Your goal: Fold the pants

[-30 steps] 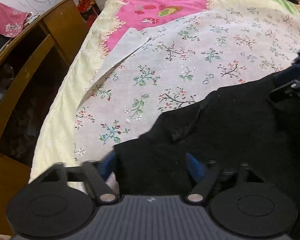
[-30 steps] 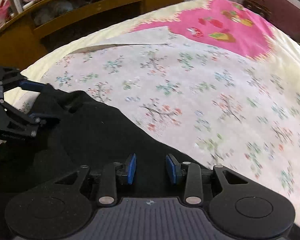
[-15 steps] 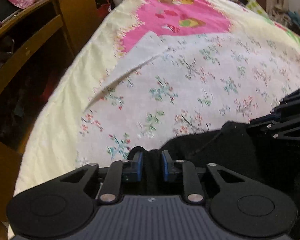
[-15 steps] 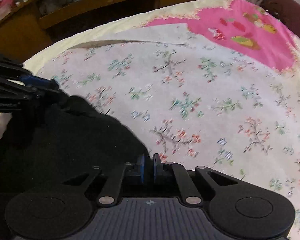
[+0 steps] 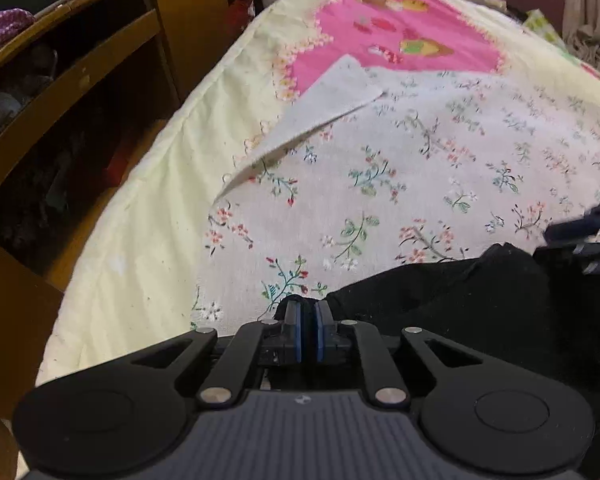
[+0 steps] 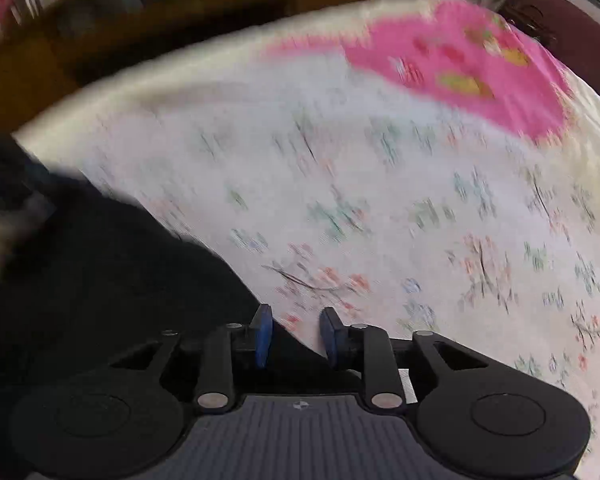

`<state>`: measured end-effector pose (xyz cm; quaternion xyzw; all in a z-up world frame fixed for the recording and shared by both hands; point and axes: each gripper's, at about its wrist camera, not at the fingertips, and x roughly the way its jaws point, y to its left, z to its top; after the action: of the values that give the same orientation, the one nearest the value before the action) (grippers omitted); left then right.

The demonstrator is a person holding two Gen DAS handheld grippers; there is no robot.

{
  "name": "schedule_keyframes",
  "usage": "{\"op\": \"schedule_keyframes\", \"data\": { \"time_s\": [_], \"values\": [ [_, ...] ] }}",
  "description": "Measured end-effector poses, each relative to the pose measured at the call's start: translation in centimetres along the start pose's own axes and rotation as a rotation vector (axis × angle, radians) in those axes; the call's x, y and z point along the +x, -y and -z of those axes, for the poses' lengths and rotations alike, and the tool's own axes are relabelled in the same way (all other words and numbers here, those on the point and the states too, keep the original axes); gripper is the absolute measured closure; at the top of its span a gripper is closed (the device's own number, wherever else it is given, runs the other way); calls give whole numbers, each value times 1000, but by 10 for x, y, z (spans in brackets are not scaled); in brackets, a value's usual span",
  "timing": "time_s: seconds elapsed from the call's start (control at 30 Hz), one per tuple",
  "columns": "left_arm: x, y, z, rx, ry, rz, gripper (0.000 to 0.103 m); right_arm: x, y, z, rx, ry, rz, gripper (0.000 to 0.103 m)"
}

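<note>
The black pants [image 5: 440, 300] lie on a floral sheet [image 5: 380, 168] on the bed. My left gripper [image 5: 307, 320] is shut on the pants' left edge, with black cloth pinched between its blue pads. In the right wrist view, which is blurred, the pants [image 6: 120, 272] fill the lower left. My right gripper [image 6: 296, 332] stands open over the pants' edge, with cloth beneath its left pad. The right gripper shows in the left wrist view [image 5: 588, 236] at the far right.
A wooden shelf unit [image 5: 80, 92] stands left of the bed. A pink and yellow quilt [image 5: 400, 32] lies under the floral sheet, whose corner [image 5: 332, 96] is folded back. Clothes are piled at the far right [image 5: 580, 32].
Both grippers closed on the pants' edge. Now the left one stays shut on it, while the right one has opened again and is moving, blurring its view.
</note>
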<state>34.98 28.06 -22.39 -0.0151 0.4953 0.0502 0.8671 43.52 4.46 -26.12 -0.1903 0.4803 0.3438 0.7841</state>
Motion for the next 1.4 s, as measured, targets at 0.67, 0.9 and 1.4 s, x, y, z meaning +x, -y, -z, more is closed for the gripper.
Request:
{"op": "schedule_keyframes", "data": {
  "time_s": [0.67, 0.9, 1.4],
  "values": [
    [-95, -20, 90, 40, -120, -26, 71, -157, -29, 123, 303, -56, -152, 88],
    [-139, -15, 178, -31, -274, 41, 70, -159, -115, 148, 281, -120, -383, 86],
    [-117, -7, 207, 42, -215, 100, 50, -116, -272, 156, -241, -111, -419, 78]
  ]
}}
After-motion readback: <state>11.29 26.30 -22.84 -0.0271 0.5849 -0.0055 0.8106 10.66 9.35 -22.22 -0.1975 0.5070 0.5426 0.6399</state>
